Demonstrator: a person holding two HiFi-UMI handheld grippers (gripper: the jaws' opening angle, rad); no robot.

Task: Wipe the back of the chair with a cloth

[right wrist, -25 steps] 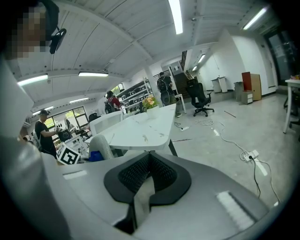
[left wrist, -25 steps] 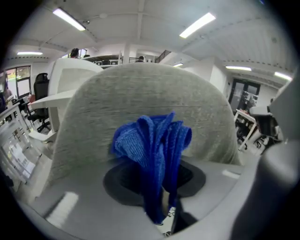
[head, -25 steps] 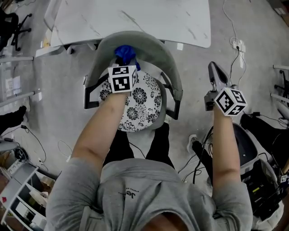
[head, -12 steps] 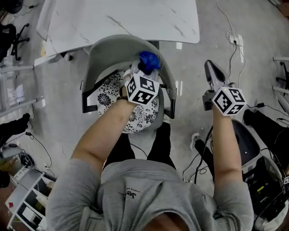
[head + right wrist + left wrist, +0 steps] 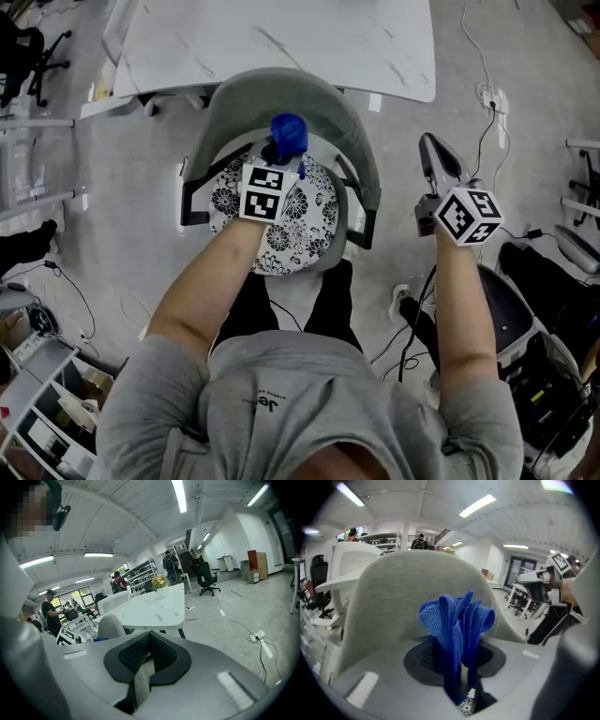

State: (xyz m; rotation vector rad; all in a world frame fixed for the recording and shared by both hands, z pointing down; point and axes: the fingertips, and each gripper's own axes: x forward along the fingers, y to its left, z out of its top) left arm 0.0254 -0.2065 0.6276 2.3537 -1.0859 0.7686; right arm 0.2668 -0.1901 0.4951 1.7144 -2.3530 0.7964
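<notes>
A grey chair with a curved backrest (image 5: 281, 89) and a black-and-white flowered seat cushion (image 5: 309, 206) stands in front of me in the head view. My left gripper (image 5: 281, 155) is shut on a bunched blue cloth (image 5: 288, 134), held against the inside of the backrest near its middle. In the left gripper view the blue cloth (image 5: 457, 625) stands up between the jaws with the grey backrest (image 5: 393, 602) right behind it. My right gripper (image 5: 439, 164) hangs in the air to the right of the chair, shut and holding nothing.
A white marble-pattern table (image 5: 272, 42) stands just beyond the chair. Cables and a power strip (image 5: 492, 94) lie on the concrete floor at right. A shelf unit (image 5: 47, 403) is at lower left; dark equipment (image 5: 539, 347) sits at lower right.
My left gripper with the cloth swung right along the backrest, then came back toward its middle. The right gripper stayed about where it was.
</notes>
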